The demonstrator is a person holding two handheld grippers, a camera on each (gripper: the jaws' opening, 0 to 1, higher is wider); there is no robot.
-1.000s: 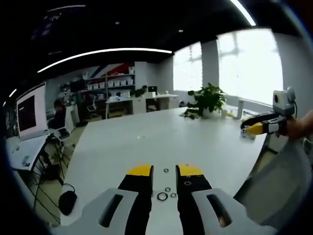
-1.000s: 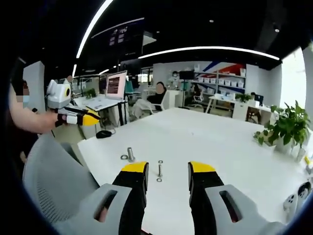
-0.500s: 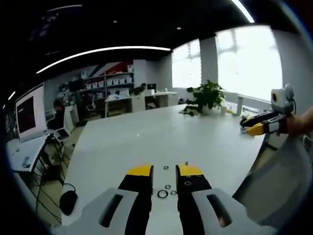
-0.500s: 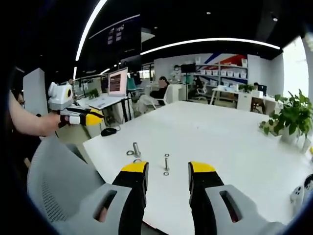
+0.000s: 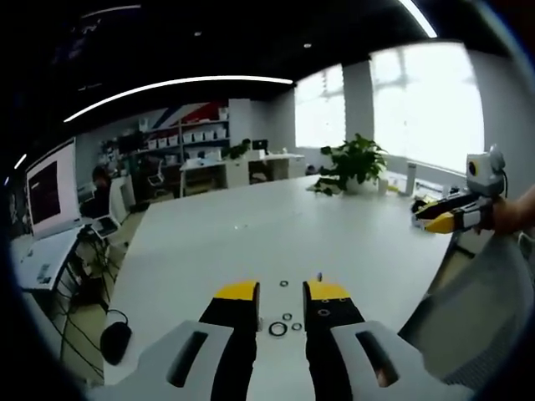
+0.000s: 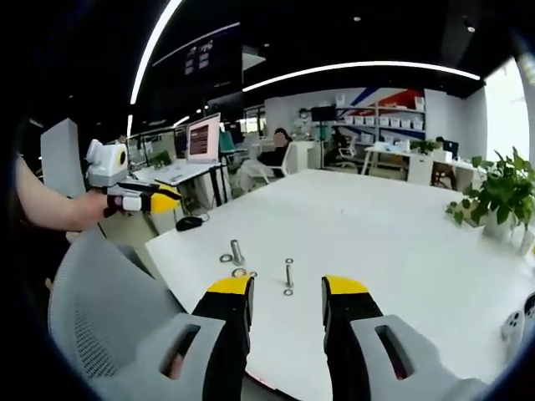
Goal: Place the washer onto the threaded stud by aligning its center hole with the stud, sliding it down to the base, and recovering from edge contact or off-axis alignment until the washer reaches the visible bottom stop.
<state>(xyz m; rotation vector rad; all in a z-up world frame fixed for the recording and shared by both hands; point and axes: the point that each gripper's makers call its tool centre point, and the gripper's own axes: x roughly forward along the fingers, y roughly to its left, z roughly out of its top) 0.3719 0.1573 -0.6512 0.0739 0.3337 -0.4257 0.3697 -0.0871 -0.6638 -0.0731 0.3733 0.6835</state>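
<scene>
On the white table (image 6: 368, 225) stand a thick threaded stud (image 6: 236, 251) and a thinner stud (image 6: 288, 271), both upright just beyond my right gripper (image 6: 287, 286). Small washers (image 6: 225, 258) lie flat around their bases. My right gripper is open with nothing between its jaws. My left gripper (image 5: 282, 292) is also open and holds nothing; several loose washers (image 5: 277, 329) lie on the table (image 5: 251, 234) between its jaws. The left gripper (image 6: 138, 199) hovers off the table's edge in the right gripper view, and the right gripper (image 5: 451, 219) shows likewise in the left gripper view.
A grey mesh chair (image 6: 100, 309) stands at the table's near edge, also the chair (image 5: 489, 309) in the left gripper view. A potted plant (image 5: 355, 167) sits at the table's far end. A black mouse (image 6: 190, 222) lies on a side desk. People sit at desks behind.
The right gripper view has shifted a little, so the studs and washers now sit slightly higher and more to the right in it. The left gripper view is almost unchanged. Both grippers stay open.
</scene>
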